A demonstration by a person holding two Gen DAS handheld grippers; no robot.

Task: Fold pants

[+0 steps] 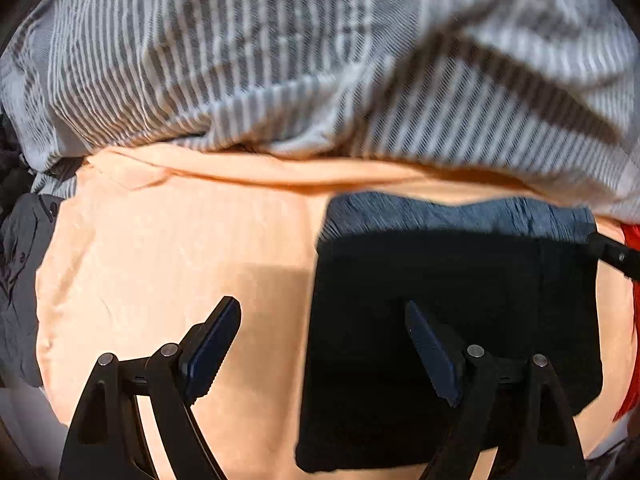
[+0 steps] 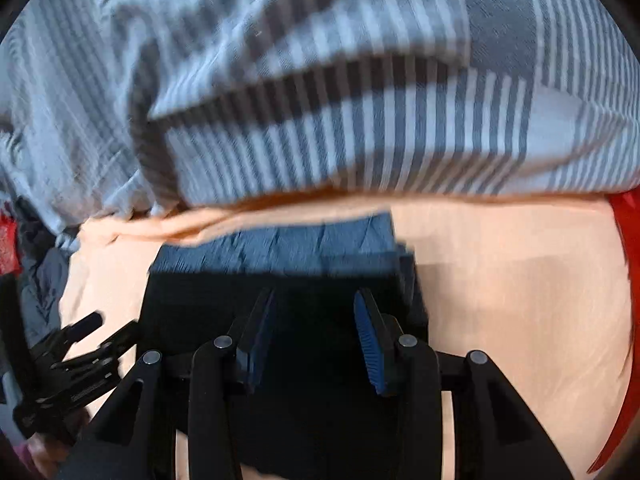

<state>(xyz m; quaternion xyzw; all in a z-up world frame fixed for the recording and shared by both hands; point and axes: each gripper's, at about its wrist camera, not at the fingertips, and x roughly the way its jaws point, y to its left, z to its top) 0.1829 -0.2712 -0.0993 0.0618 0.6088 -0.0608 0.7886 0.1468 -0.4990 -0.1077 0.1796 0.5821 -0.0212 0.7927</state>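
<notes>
The pants [image 1: 452, 280] are dark blue and lie folded in a compact rectangle on a peach sheet [image 1: 180, 248]; the far edge is lit, the rest is in shadow. My left gripper [image 1: 322, 312] is open and empty above the pants' left edge. In the right wrist view the pants [image 2: 280, 248] lie straight ahead. My right gripper [image 2: 314, 300] is open and empty just above them. The left gripper also shows in the right wrist view [image 2: 86, 330] at the left. The right gripper's tip [image 1: 612, 254] shows at the right edge of the left wrist view.
A grey-and-white striped blanket [image 1: 320, 60] is bunched across the back, also in the right wrist view [image 2: 320, 100]. Dark grey clothes [image 1: 20, 280] lie heaped at the left. Something red [image 2: 628, 240] lies at the right edge.
</notes>
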